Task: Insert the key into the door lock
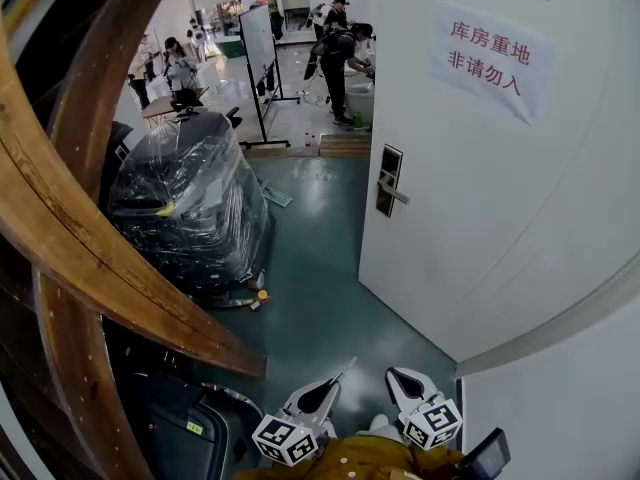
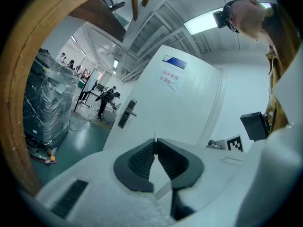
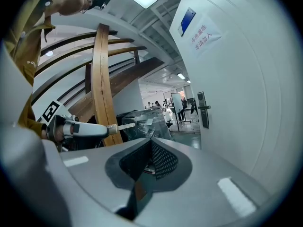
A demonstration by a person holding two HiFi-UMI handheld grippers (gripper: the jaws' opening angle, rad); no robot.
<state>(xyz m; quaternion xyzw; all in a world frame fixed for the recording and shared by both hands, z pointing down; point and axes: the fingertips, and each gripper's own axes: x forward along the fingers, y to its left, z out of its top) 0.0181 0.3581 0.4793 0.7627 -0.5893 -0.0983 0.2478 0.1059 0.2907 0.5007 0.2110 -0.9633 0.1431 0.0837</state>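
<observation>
The left gripper (image 1: 335, 380) sits near the bottom of the head view, and its two jaws are pinched tight on a thin silver metal key (image 1: 346, 369). The key sticks out past the jaw tips and points away from the person, toward the far right. In the left gripper view the dark ribbed pads (image 2: 142, 160) meet at the tip (image 2: 155, 143), and only a tiny sliver of the key (image 2: 155, 139) shows there. The right gripper view shows the key (image 3: 124, 125) from the side, poking out of the left gripper (image 3: 110, 127). The right gripper (image 1: 398, 376) is just beside the left one, on its right. Its jaws are closed together (image 3: 151, 141) with nothing between them. The big white door (image 1: 480, 218) stands on the right side. On its left edge, far from both grippers, is the dark metal lock plate with a silver lever handle (image 1: 389, 180). The key is well apart from that lock, with green shiny floor (image 1: 320, 288) between them. The lock plate is too small to show a keyhole, though it is probably under the handle. A white paper sign with red writing (image 1: 487, 58) is stuck high on the door. On the left are curved brown wooden beams (image 1: 70, 238) and a dark machine wrapped in clear plastic (image 1: 190, 203). Some people (image 1: 335, 58) stand far away at the back.
</observation>
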